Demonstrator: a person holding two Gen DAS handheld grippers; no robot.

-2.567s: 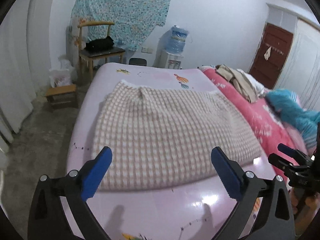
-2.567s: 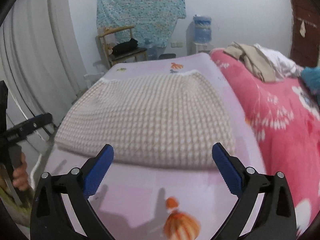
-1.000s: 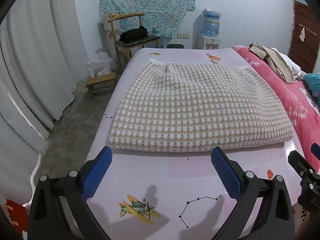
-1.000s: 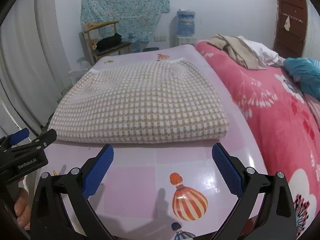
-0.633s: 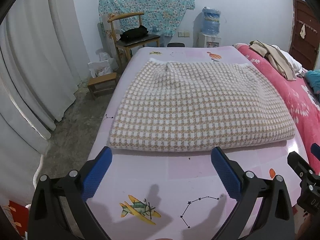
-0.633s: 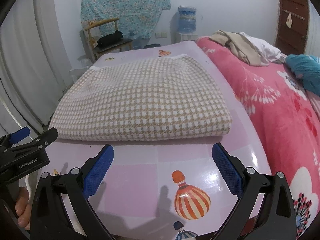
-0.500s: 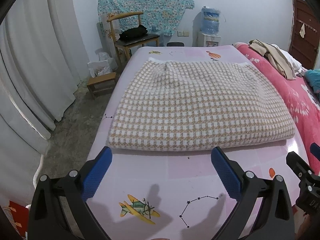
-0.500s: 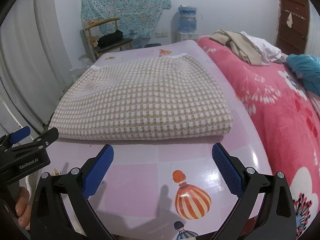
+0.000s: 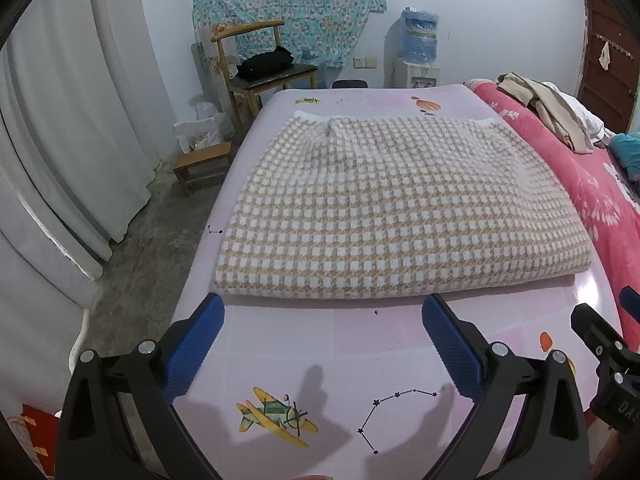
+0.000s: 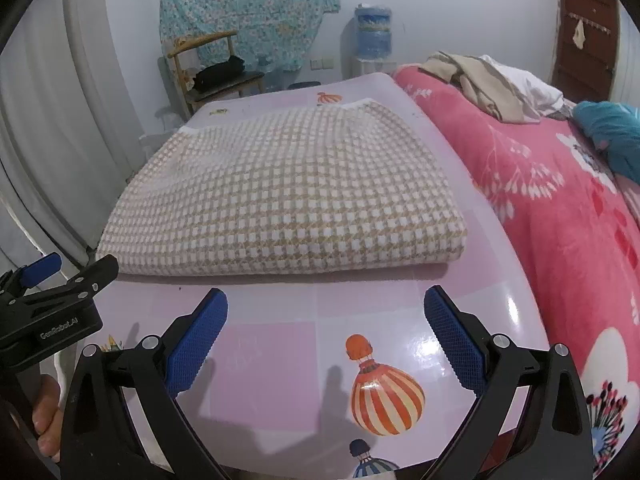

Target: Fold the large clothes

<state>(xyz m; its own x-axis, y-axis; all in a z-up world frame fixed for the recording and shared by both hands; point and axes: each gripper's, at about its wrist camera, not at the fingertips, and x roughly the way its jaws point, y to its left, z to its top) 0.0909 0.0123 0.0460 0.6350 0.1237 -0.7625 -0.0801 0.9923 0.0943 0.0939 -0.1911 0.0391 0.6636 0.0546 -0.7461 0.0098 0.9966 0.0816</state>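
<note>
Seeing both claws spread wide and holding nothing. Left gripper (image 9: 322,320) hovers over the pink sheet (image 9: 360,344), just short of the near edge of the folded checked garment (image 9: 384,208); its blue pads (image 9: 196,344) touch neither cloth nor sheet as far as I can tell. Right gripper (image 10: 326,316) sits the same way, jaws fully apart, near the garment's front fold but clear of it.

Garment lies flat on the pink sheet as a thick folded rectangle, tan-and-white check, near edge facing me, white trim at the far end. It fills most of the sheet's width.

Right of it, a red floral blanket (image 10: 560,208) with a beige clothes pile (image 10: 484,84) on top, well apart from the garment. From the right wrist camera I see the left gripper at frame left with a hand (image 10: 44,420) below it. Wooden chair (image 9: 260,68) and water dispenser (image 9: 418,52) stand against the far wall.
</note>
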